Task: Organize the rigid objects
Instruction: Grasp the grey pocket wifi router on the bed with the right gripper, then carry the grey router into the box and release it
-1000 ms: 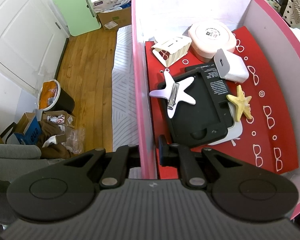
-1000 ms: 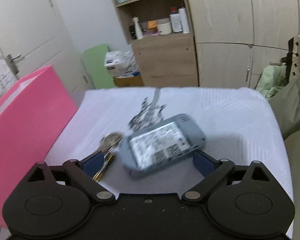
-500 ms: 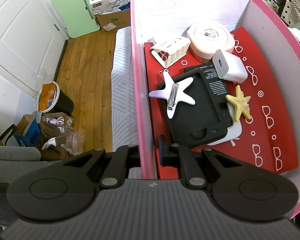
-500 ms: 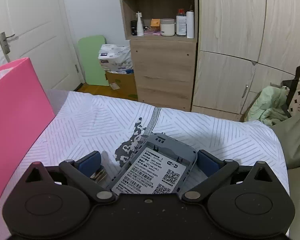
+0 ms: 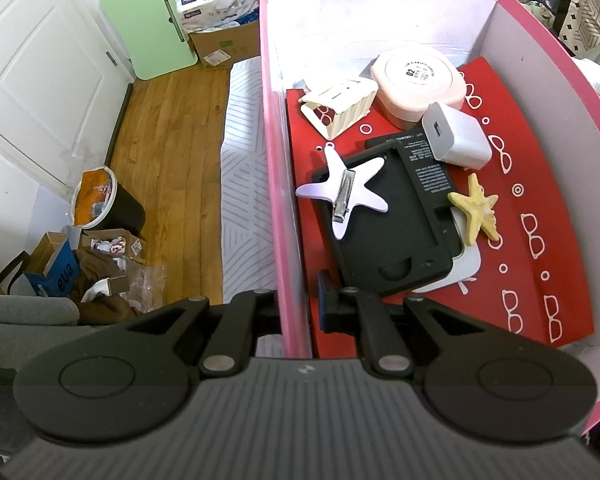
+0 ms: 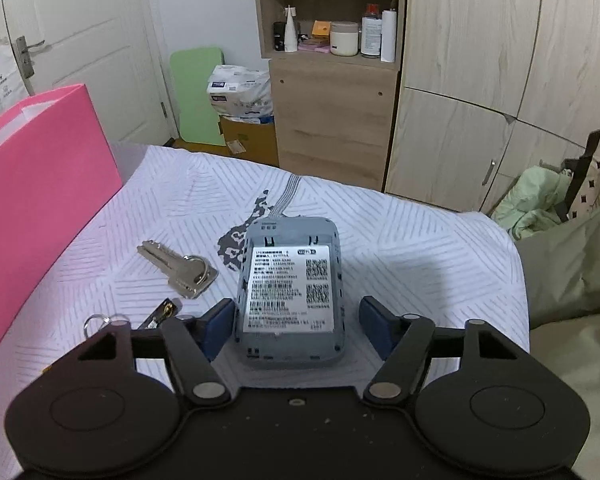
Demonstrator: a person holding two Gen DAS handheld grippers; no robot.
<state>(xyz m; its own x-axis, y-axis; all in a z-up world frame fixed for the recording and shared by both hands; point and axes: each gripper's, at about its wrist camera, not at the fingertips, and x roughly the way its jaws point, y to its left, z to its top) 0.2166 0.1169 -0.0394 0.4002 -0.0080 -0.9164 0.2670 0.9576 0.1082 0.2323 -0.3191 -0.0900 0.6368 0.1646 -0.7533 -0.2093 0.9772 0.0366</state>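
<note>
our left gripper [image 5: 296, 312] was clenched on the near wall of the pink box [image 5: 278, 160], one finger outside and one inside. our right gripper [image 6: 296, 330] had its jaws closing around the grey wifi router [image 6: 290, 288], which lay label-up on the striped bedsheet [image 6: 400, 240]; the left pad looked to be at the router's side, the right pad stood just clear of it.

in the right wrist view, a silver key [image 6: 178, 266] lay at ten o'clock from the router, and a key ring [image 6: 96, 322] with a dark fob at nine o'clock; the pink box stood further out at nine.

in the left wrist view, from the gripper outward at twelve to one o'clock, the box held a black case [image 5: 392, 232] with a white star clip [image 5: 346, 192] on it, a yellow starfish [image 5: 478, 208], a white charger [image 5: 456, 138], a cream holder [image 5: 340, 108] and a round pink tin [image 5: 418, 80], all on a red sheet [image 5: 532, 200].
</note>
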